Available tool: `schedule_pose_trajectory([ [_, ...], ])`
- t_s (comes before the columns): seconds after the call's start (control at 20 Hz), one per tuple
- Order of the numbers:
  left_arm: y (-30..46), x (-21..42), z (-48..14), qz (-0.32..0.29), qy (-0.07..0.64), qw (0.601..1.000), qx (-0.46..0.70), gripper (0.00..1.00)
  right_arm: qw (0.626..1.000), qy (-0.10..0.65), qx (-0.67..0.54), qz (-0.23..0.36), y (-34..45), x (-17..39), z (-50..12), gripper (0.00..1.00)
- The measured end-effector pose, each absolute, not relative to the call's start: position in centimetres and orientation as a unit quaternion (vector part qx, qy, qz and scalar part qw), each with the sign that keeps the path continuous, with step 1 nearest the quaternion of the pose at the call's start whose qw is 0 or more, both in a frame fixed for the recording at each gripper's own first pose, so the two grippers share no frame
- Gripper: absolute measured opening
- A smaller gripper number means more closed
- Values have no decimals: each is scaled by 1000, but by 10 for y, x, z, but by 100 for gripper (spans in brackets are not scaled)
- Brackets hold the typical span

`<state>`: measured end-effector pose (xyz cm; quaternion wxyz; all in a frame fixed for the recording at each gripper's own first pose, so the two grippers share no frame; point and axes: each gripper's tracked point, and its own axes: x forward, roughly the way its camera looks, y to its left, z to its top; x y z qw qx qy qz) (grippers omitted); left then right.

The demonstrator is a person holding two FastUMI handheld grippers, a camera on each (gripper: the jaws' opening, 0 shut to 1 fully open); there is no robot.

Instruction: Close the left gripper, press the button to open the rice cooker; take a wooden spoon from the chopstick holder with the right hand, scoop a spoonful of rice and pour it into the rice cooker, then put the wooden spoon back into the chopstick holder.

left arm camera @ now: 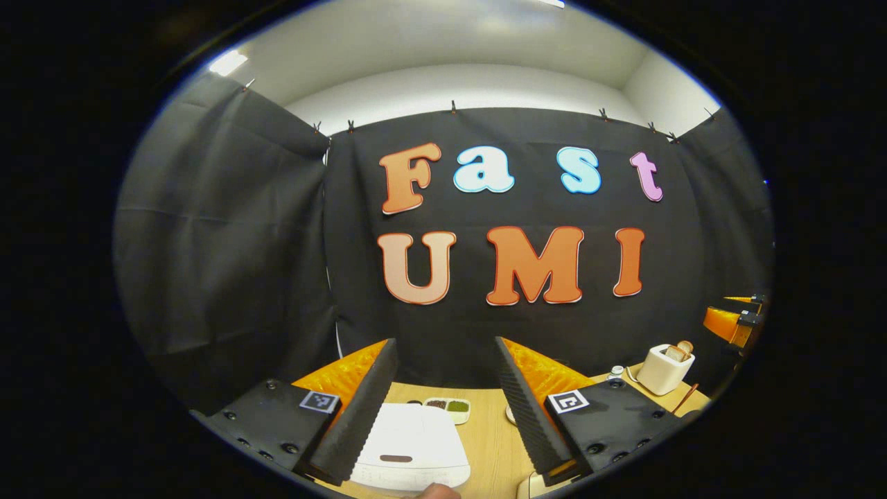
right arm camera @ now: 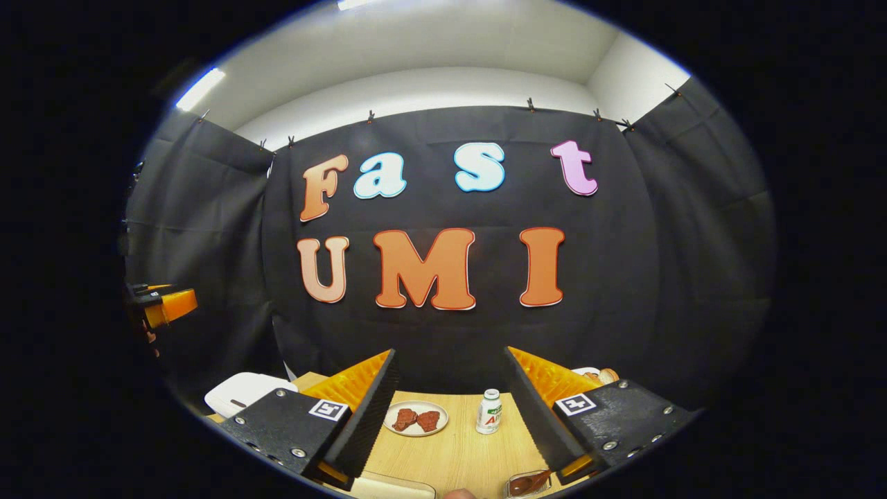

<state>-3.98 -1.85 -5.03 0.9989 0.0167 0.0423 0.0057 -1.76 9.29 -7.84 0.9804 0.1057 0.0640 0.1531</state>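
Ribbed foam lines the inner faces of the left gripper [left arm camera: 443,398], whose two fingers stand wide apart at the bottom of the left gripper view, holding and touching nothing. Between them, low in the frame, lies the rice cooker [left arm camera: 410,449], smooth white plastic with rounded corners and a dark oval button on its shut lid. Just behind it sits a small divided dish [left arm camera: 447,409] on the pale wood-grain table [left arm camera: 488,443]. At the lower right stands a white holder [left arm camera: 665,369].

The right gripper [right arm camera: 449,405] is likewise spread wide and empty in the right gripper view. Between its fingers, a round plate [right arm camera: 416,418] with reddish-brown pieces and a small white bottle [right arm camera: 489,412] rest on the table; the cooker shows at lower left.
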Motion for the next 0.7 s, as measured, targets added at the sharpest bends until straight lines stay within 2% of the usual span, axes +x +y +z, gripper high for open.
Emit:
schedule_pose_trajectory([
  [0.25,-31,-53,-33,9,5,1000,21,94,981,37,107,157,100,-19,-63,93],
  [0.6,-33,-63,-45,27,9,999,36,94,981,24,92,167,115,-21,-63,95],
  [0.65,-31,-63,-51,32,16,999,36,94,981,18,93,168,117,-21,-62,100],
  [0.7,-35,-63,-56,31,21,999,36,94,981,10,94,169,117,-20,-60,100],
])
